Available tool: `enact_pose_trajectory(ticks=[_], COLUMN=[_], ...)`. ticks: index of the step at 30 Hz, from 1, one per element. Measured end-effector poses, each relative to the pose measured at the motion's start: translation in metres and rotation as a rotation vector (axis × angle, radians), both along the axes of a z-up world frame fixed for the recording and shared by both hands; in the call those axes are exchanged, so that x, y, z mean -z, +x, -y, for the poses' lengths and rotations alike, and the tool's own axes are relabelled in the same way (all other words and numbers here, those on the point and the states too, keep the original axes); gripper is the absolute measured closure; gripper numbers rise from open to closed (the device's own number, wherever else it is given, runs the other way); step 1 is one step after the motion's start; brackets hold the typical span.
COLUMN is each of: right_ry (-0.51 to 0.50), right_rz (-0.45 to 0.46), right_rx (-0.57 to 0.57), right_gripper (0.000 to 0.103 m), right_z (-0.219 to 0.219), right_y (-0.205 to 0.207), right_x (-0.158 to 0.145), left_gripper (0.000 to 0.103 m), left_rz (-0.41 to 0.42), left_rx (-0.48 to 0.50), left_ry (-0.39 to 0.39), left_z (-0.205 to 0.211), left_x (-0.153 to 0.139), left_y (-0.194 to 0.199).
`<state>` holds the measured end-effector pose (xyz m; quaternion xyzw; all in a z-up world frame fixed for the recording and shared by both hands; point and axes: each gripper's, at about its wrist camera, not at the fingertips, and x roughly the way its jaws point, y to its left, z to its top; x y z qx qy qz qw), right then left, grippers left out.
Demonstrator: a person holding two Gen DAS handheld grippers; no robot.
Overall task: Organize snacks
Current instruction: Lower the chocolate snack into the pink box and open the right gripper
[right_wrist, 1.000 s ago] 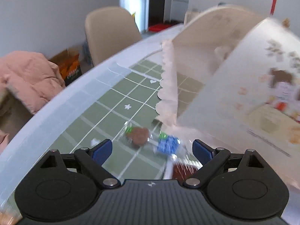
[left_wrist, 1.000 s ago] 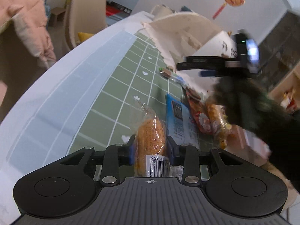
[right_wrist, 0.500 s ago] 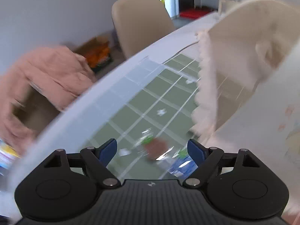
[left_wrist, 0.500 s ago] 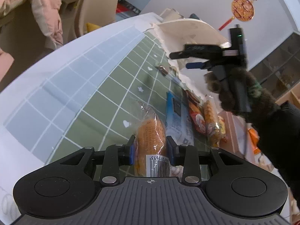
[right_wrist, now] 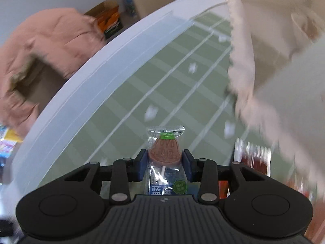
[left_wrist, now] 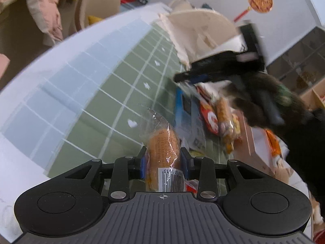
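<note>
My left gripper point(left_wrist: 164, 158) is shut on a wrapped orange bread roll point(left_wrist: 163, 144) with a barcode label, held above the green checked tablecloth point(left_wrist: 121, 93). My right gripper point(right_wrist: 164, 159) is shut on a brown lollipop in clear wrap point(right_wrist: 164, 152), held above the cloth. In the left wrist view the right gripper point(left_wrist: 189, 76) is blurred, over a row of snack packets: a blue pack point(left_wrist: 185, 111), a red-orange pack point(left_wrist: 209, 118) and a bread packet point(left_wrist: 224, 120). A cream fabric storage basket point(left_wrist: 203, 32) stands at the back right; it also shows in the right wrist view point(right_wrist: 284, 40).
The table's pale border point(left_wrist: 61, 61) curves along the left. A chair point(left_wrist: 97, 4) and a pink jacket point(right_wrist: 46, 46) lie beyond the table's edge. A red packet point(right_wrist: 251, 162) lies blurred right of my right gripper. Shelves point(left_wrist: 300, 69) stand at the far right.
My right gripper has closed on the lollipop and lifted it off the cloth; it was open before. My left gripper keeps holding the bread roll and has shifted slightly.
</note>
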<state>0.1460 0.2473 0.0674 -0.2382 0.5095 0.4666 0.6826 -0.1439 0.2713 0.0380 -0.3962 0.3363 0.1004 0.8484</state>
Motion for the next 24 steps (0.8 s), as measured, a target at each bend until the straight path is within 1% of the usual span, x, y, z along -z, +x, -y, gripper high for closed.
enact_pose_trajectory(ticks=[2, 4, 6, 9, 11, 14, 16, 18, 20, 23, 24], right_ry=[0.016, 0.08, 0.111, 0.097, 0.08, 0.09, 0.1, 0.105, 0.134, 0.182, 0.198], right_rz=[-0.06, -0.114, -0.115, -0.004, 0.055, 0.113, 0.189, 0.224, 0.248, 0.287, 0.288], right_rx=[0.039, 0.074, 0.116, 0.191, 0.27, 0.444, 0.557, 0.646, 0.687, 0.717, 0.724], right_gripper=[0.067, 0.067, 0.067, 0.067, 0.067, 0.066, 0.066, 0.066, 0.066, 0.066, 0.066], right_z=[0.036, 0.083, 0.128, 0.204, 0.244, 0.313, 0.356, 0.386, 0.41, 0.423, 0.423], right_y=[-0.016, -0.033, -0.051, -0.08, -0.089, -0.093, -0.098, -0.099, -0.105, -0.109, -0.109], right_x=[-0.012, -0.031, -0.042, -0.055, -0.059, -0.074, -0.082, -0.089, -0.097, -0.104, -0.102], left_gripper=[0.066, 0.066, 0.066, 0.066, 0.066, 0.066, 0.066, 0.066, 0.066, 0.066, 0.066], left_rz=[-0.009, 0.008, 0.019, 0.024, 0.023, 0.067, 0.091, 0.137, 0.215, 0.314, 0.336], left_rx=[0.022, 0.063, 0.122, 0.245, 0.349, 0.521, 0.583, 0.623, 0.645, 0.62, 0.602], left_ry=[-0.033, -0.053, -0.067, -0.091, -0.083, -0.075, -0.073, -0.054, -0.01, 0.064, 0.062], left_z=[0.005, 0.013, 0.024, 0.048, 0.07, 0.111, 0.131, 0.146, 0.154, 0.166, 0.17], left_x=[0.002, -0.001, -0.005, -0.009, -0.015, -0.03, -0.043, -0.067, -0.096, -0.131, -0.138], left_y=[0.008, 0.015, 0.025, 0.046, 0.062, 0.09, 0.108, 0.133, 0.16, 0.2, 0.215])
